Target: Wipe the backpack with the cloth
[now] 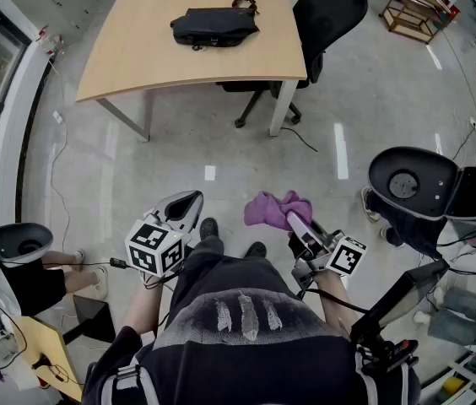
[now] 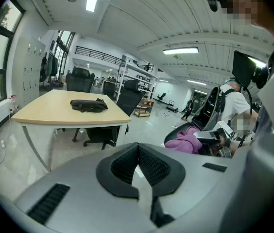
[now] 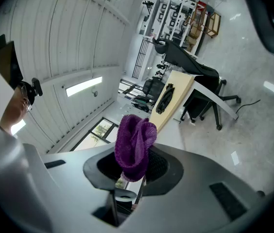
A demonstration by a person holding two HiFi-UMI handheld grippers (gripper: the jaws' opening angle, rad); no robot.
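Head view: a black backpack [image 1: 214, 26] is seen lying flat on the tabletop [image 1: 137, 53], well apart from both tools. The purple cloth [image 1: 276, 208] is clamped in the right tool [image 1: 295, 220], bunched up. The left tool [image 1: 186, 207] is closed, with nothing held. Wiping has not been started. The tabletop must be walked up to first. Then the cloth should be pressed on the backpack and rubbed gently. A black office chair [image 1: 327, 11] is parked at the tabletop's right side, so the tabletop's near edge looks easier to reach.
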